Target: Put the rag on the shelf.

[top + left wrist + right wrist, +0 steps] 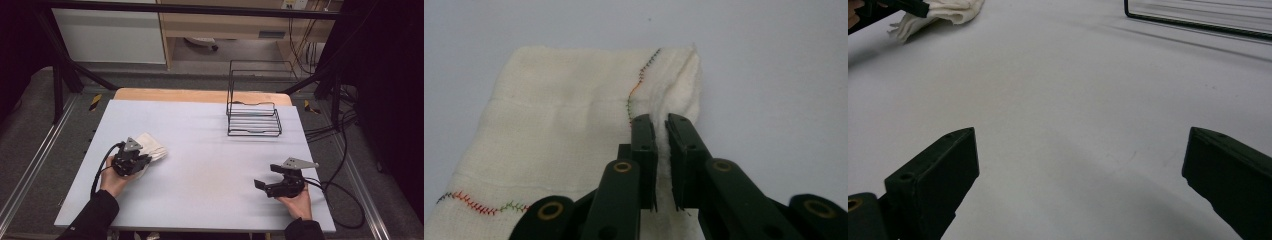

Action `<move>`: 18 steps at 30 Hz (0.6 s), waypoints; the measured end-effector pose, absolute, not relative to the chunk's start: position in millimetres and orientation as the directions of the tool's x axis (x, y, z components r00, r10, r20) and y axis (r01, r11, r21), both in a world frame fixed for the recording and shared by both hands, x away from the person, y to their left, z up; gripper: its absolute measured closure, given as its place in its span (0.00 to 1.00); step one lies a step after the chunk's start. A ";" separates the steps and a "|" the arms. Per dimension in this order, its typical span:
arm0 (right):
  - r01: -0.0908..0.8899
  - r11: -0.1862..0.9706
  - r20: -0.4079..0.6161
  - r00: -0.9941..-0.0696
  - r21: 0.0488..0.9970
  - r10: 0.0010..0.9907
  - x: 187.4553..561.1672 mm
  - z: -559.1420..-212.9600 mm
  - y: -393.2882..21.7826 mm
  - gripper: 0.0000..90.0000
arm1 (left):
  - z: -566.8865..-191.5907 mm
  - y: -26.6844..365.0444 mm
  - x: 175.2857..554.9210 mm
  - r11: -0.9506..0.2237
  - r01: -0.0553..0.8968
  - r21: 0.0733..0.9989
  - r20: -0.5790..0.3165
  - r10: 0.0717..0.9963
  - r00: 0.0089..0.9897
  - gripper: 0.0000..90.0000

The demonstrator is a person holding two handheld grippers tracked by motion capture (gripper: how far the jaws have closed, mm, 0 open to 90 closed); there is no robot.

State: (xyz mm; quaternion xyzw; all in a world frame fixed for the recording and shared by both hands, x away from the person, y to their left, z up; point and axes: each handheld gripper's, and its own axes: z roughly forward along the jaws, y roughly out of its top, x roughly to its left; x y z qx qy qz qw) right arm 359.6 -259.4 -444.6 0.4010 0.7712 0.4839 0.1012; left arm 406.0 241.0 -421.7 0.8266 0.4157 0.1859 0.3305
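- The cream-white folded cloth with multicoloured zigzag stitching (149, 146) lies on the near-left part of the pale grey worktop (210, 170), well apart from the black wire rack (253, 119) at the far right.
- The left tool (661, 131) is pinched onto a raised fold along the cloth's right edge; in the left gripper view the jaws stand almost together with a thin ridge of fabric squeezed between them.
- The right tool (1078, 165) rests over bare worktop at the near right, its jaws spread wide with nothing between them.
- Risk: the grip looks to catch only a narrow ridge of fabric, so a quick pull could let the cloth slide out of the jaws.
- Risk: only the top layer may be pinched; lifting would then unfold the cloth, with the lower layers dragging on the worktop.
- Risk: if the cloth is carried toward the rack, a hanging corner could snag on the wires, because the right tool supports no part of it.
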 end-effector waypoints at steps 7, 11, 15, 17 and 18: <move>0.520 0.211 0.230 -0.658 0.828 0.717 359.4 -444.6 -259.5 0.02 | -419.7 220.2 392.0 -0.441 0.556 0.705 0.010 0.790 0.613 0.91; 0.521 0.215 0.228 -0.658 0.826 0.718 359.3 -444.6 -259.2 0.02 | -420.3 207.4 384.2 -0.437 0.554 0.708 -0.016 0.775 0.632 0.91; 0.520 0.215 0.228 -0.658 0.827 0.717 359.1 -444.4 -258.6 0.03 | -421.2 193.8 377.0 -0.459 0.542 0.704 -0.011 0.756 0.654 0.91; 0.521 0.217 0.227 -0.658 0.826 0.718 359.1 -444.4 -258.6 0.02 | -421.7 187.5 373.9 -0.463 0.537 0.705 -0.014 0.748 0.663 0.91; 0.517 0.218 0.223 -0.660 0.828 0.718 359.4 -444.6 -258.7 0.02 | -422.0 184.4 372.3 -0.465 0.537 0.704 -0.018 0.745 0.667 0.91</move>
